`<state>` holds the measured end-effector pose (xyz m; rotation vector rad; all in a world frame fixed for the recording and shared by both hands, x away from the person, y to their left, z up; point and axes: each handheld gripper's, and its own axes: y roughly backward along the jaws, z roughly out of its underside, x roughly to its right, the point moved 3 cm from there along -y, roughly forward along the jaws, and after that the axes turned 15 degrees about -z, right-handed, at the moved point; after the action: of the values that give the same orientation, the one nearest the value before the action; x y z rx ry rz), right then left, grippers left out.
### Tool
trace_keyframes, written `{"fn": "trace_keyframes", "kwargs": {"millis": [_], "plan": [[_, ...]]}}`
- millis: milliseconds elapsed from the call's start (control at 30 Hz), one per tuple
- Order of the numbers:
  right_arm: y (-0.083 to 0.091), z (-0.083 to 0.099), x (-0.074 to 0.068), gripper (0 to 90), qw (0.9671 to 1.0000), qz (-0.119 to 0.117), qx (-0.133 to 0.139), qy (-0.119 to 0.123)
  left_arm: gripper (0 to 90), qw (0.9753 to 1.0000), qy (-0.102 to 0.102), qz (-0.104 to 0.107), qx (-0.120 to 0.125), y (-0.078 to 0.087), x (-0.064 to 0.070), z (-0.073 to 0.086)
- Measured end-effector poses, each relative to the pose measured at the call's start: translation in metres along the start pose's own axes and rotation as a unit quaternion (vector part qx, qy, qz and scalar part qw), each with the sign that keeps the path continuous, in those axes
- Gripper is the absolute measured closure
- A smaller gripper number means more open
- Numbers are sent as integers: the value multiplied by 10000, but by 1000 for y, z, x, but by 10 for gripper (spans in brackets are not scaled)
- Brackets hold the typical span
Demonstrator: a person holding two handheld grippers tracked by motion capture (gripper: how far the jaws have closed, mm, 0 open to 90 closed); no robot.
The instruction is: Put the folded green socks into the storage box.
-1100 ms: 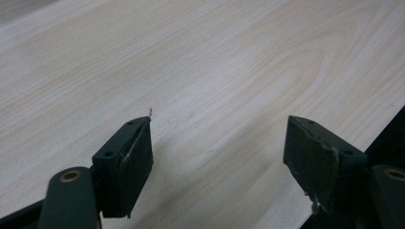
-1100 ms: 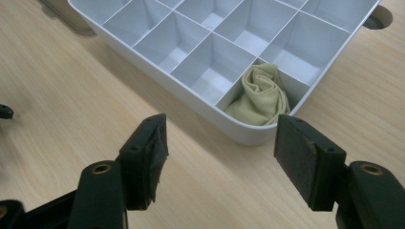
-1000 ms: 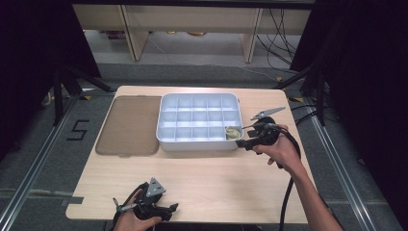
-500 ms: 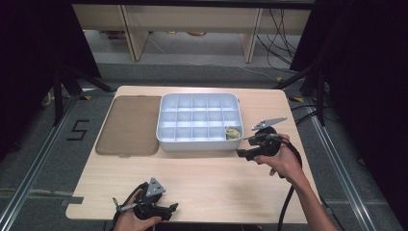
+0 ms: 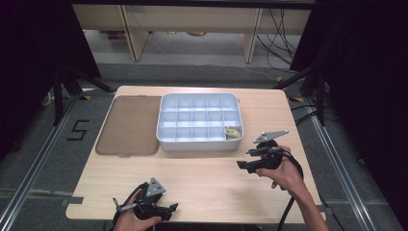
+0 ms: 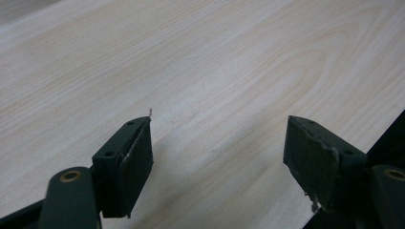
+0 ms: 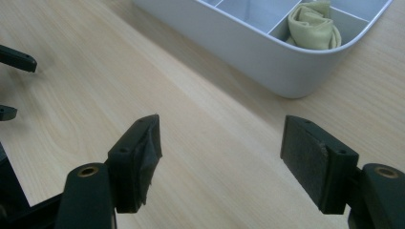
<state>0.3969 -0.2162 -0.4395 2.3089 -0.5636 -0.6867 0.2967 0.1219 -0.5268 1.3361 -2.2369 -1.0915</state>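
- A pale wood counter (image 5: 207, 178) stands on a grey floor, with dark curtains to either side and shelving legs and cables behind it.
- A white divided tray (image 5: 199, 144) sits at the middle of the far half of the counter; a brown lid-like panel (image 5: 129, 125) lies flat just beside it on its left, touching or nearly so.
- A folded pale-green cloth (image 5: 233, 133) lies in the tray's near right corner compartment; in the right gripper view the cloth (image 7: 313, 26) sits bunched inside that cell, below the rim. The other compartments look empty.
- Judged from this, the placing step seems done: the cloth is in its cell and nothing is gripped. What may be left, if anything, is fitting the brown panel over the tray; I cannot tell whether that is intended.
- The right tongs (image 5: 245, 159) hang over bare counter near the tray's near right corner, jaws spread wide with nothing between them; the right gripper view (image 7: 219, 157) shows bare wood between the pads.
- The left tongs (image 5: 168, 209) rest at the near edge of the counter, well apart from the tray, also spread wide and empty (image 6: 217, 157).
- Against the frames a second and half a second ago, the right tongs have drawn back from the tray's corner toward the person. The left tongs, the tray, the panel and the cloth have not shifted.
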Motion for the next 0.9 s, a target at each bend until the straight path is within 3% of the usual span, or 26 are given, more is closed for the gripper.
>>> {"fn": "trace_keyframes", "kwargs": {"millis": [267,400,433,533,600,633,667,733,800,867,900], "plan": [[-4,12,-8,292,9999,-79,54,-54,245,10000,-34,-4,8,-1,0,0],[-9,20,-9,282,9996,-46,172,209,245,10000,21,8,-5,-2,1,0],[-8,22,-11,279,9999,-67,49,113,245,10000,23,5,-5,-2,1,0],[-10,24,-12,273,9997,-64,156,178,245,10000,6,-17,-37,-1,0,0],[-11,28,-13,262,9997,-91,57,209,245,10000,4,-17,-27,-1,1,0],[-14,31,-14,259,9998,-83,129,122,245,9999,-115,-15,0,-1,-1,0],[-15,34,-14,254,9997,-98,58,208,245,9999,-103,-14,-4,-1,0,0],[-18,38,-15,250,9999,-76,41,126,245,10000,-7,-37,-39,-1,1,1],[-18,40,-14,250,9997,-74,56,216,245,10000,-2,-43,-38,-1,1,0],[-21,42,-16,250,9998,-74,140,139,245,10000,-22,1,-28,-1,1,0],[-19,43,-17,249,9998,-99,34,141,245,10000,-34,-3,-24,-1,1,0]]}}
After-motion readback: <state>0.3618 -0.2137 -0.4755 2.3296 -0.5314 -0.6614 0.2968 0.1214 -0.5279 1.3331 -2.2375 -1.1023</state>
